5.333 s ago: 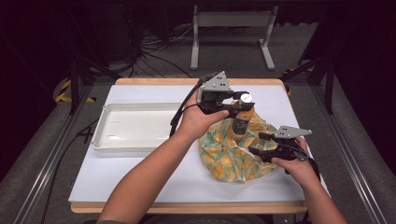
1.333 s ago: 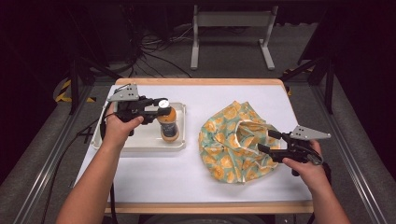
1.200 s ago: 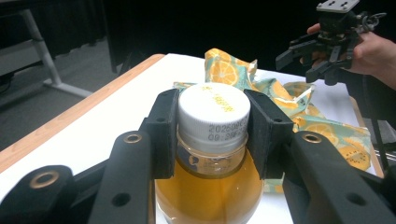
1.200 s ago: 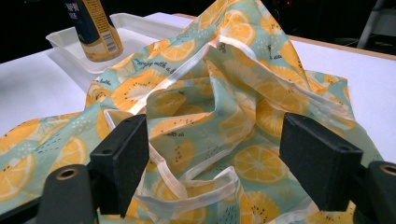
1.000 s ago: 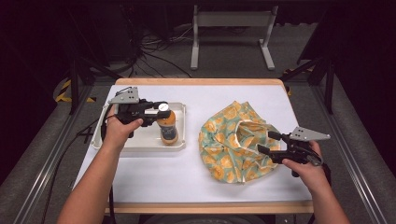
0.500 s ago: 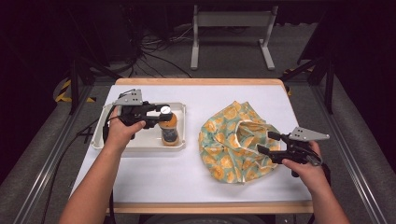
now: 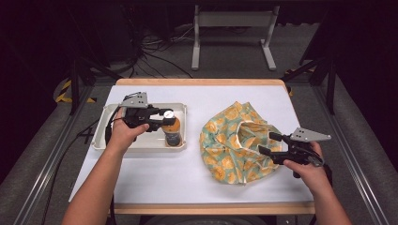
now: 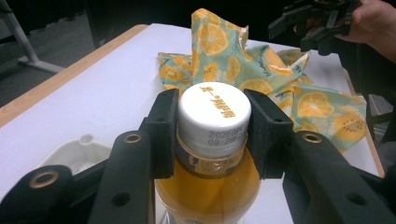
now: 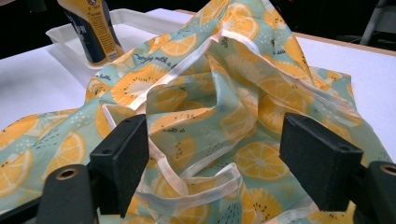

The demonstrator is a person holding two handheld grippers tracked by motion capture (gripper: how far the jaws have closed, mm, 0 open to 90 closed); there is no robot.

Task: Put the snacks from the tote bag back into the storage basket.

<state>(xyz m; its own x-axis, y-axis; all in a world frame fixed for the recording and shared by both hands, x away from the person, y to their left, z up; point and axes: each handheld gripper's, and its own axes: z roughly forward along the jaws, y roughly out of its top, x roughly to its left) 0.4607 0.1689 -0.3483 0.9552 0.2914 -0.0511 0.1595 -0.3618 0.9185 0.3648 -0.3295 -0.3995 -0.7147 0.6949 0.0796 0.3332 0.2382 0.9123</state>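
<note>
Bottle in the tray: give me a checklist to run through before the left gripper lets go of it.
1. Left gripper clamped on the bottle at the neck, under the white cap: ok.
2. Bottle upright: ok, the high view shows it standing straight.
3. Bottle inside the white tray, at its right end: ok.
4. Bottle base resting flat on the tray floor: cannot tell, the base is not clearly visible.
5. Right gripper clear of the tray: ok, it hovers open over the orange-print bag.
6. Bag apart from the tray: ok, bare table lies between them.
</note>
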